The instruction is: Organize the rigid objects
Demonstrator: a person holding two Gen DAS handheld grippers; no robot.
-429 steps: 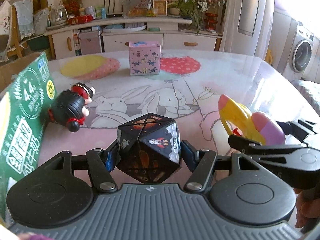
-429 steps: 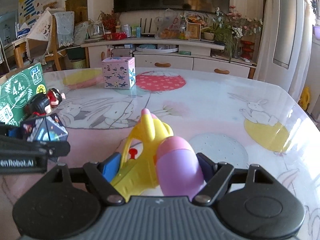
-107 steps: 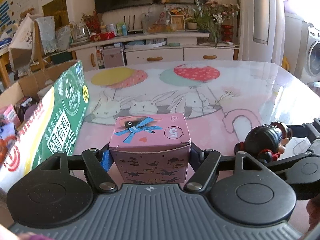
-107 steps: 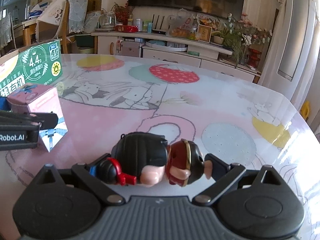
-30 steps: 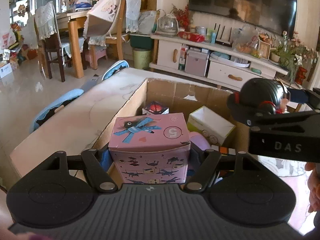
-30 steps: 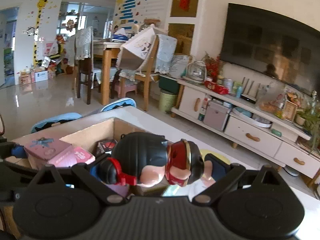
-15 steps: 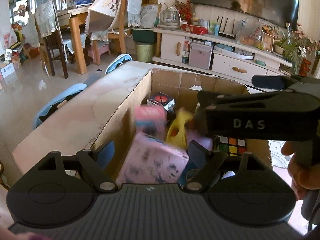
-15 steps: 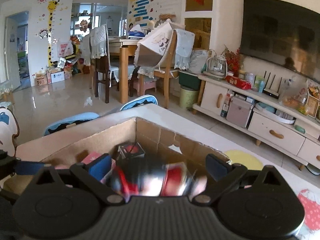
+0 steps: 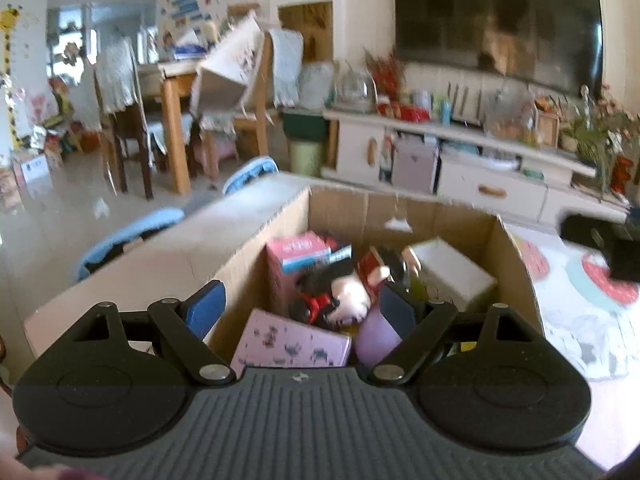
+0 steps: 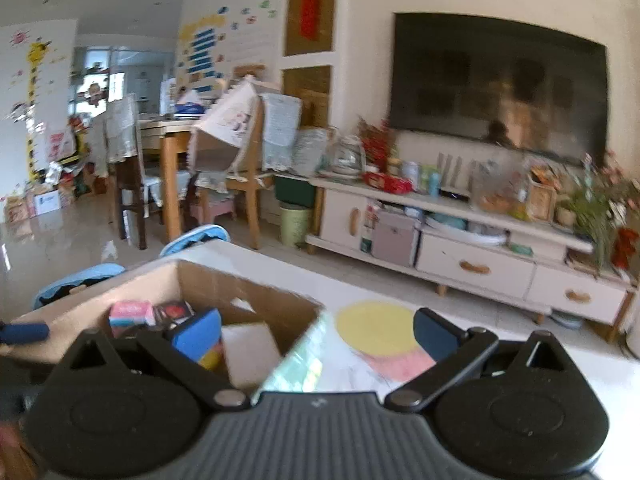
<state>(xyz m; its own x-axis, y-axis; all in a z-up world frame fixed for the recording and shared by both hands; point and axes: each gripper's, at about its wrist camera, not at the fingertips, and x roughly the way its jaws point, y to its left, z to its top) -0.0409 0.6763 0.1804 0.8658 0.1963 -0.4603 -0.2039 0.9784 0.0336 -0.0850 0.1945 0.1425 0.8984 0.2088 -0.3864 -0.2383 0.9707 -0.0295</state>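
An open cardboard box (image 9: 404,206) stands on the table and holds toys. In the left wrist view the pink patterned box (image 9: 292,340) lies tilted at its near end. The black-haired doll (image 9: 340,284) lies on top of the pile behind it. A purple toy (image 9: 374,338), a white box (image 9: 452,272) and a pink carton (image 9: 298,250) also lie inside. My left gripper (image 9: 302,306) is open and empty above the box. My right gripper (image 10: 316,330) is open and empty over the box's right wall (image 10: 248,292).
The table top (image 10: 380,332) with coloured circles extends right of the box. Blue chair backs (image 9: 132,228) stand beyond the table's left edge. A TV cabinet (image 10: 472,248) and a wooden dining table with chairs (image 10: 176,160) are farther back. The right gripper's body (image 9: 600,240) shows at the right edge.
Both grippers have opened fully. The pink patterned box and the doll have dropped and now lie in the cardboard box. The right gripper has pulled back to the right.
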